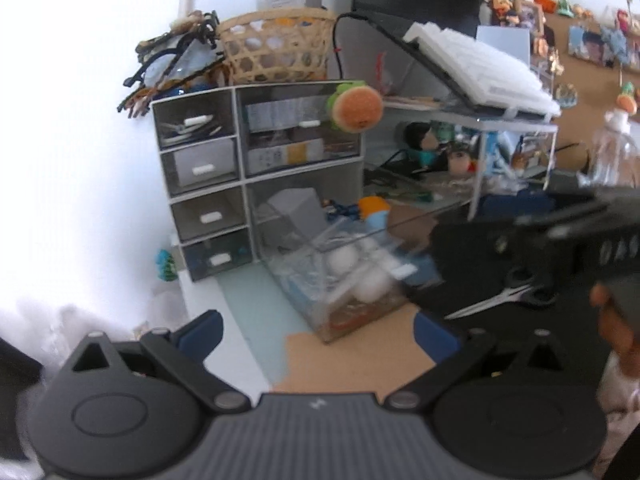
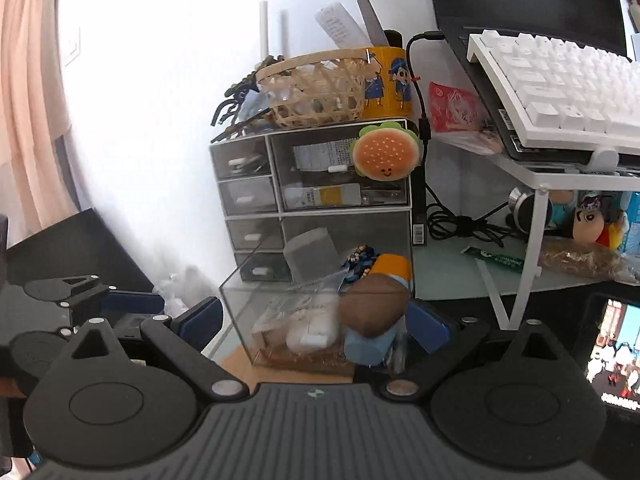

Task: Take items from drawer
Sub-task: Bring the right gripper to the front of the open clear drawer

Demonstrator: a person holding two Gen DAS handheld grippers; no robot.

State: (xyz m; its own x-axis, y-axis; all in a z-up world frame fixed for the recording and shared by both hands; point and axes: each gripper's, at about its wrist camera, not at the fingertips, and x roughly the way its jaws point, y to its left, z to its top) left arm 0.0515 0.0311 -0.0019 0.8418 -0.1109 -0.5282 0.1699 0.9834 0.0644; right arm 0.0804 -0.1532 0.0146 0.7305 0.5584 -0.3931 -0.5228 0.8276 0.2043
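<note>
Your right gripper (image 2: 316,326) has fingers spread around the clear drawer (image 2: 280,304); your left gripper (image 1: 316,330), at nine o'clock, is spread too.

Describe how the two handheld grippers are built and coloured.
Both match: the left gripper and the right gripper have a ribbed grey body with a small white logo, black round housings, black linkage bars with silver pivots, and blue finger pads.

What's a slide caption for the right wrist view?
Open right tool poised over the pulled-out clear drawer of a desktop organizer.
</note>
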